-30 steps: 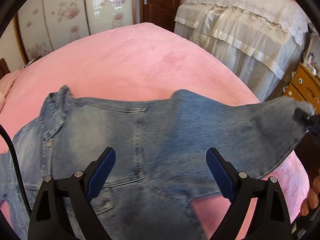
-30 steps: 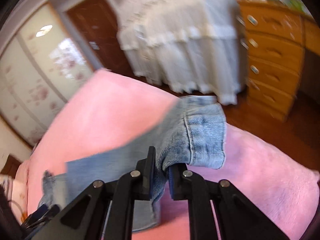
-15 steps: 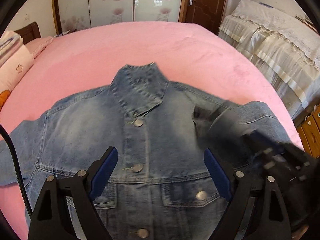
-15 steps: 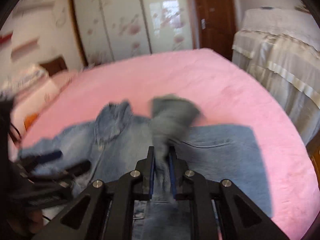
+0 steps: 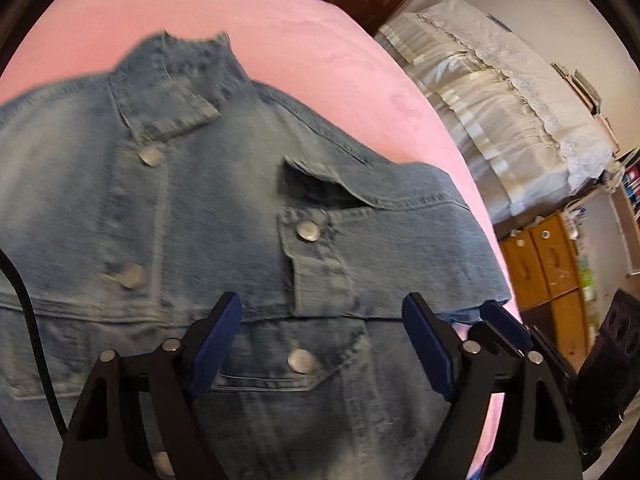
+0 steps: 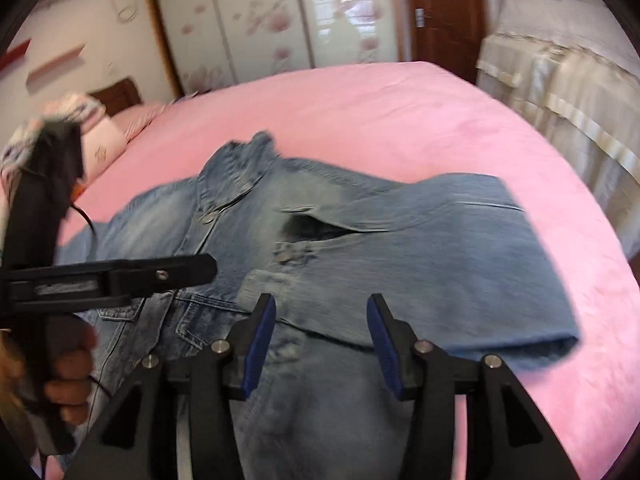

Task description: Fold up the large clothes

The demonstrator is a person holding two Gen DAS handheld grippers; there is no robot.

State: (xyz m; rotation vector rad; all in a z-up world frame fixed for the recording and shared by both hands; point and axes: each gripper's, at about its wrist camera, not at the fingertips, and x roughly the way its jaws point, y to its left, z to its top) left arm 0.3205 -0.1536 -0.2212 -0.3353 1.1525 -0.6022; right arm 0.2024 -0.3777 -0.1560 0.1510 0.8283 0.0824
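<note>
Denim jacket (image 5: pixel 224 208) lies front-up on the pink bed (image 5: pixel 280 32), collar (image 5: pixel 176 76) toward 12 o'clock in the left wrist view, buttons done up. One sleeve (image 6: pixel 460 256) is folded across the chest, cuff (image 5: pixel 316 256) landing just right of the button row, over the chest pocket. In the right wrist view the folded sleeve runs from 3 o'clock in toward centre, its outer edge resting on the bed.

Left tongs (image 5: pixel 320 340): apart, empty, hovering over the lower chest below the cuff. Right tongs (image 6: pixel 320 340): apart, empty, hovering over the jacket front near the folded sleeve. Neither touches the cloth as far as I can tell; both views blurred.

Left tongs also show from the side in the right wrist view at 9 o'clock, with the hand (image 6: pixel 68 376) gripping the handle. Second bed with a white cover (image 5: pixel 500 120) at 2 o'clock, wooden dresser (image 5: pixel 548 264) at 3 o'clock, in the left wrist view. Wardrobe (image 6: pixel 256 20) and door (image 6: pixel 440 12) behind the bed.
</note>
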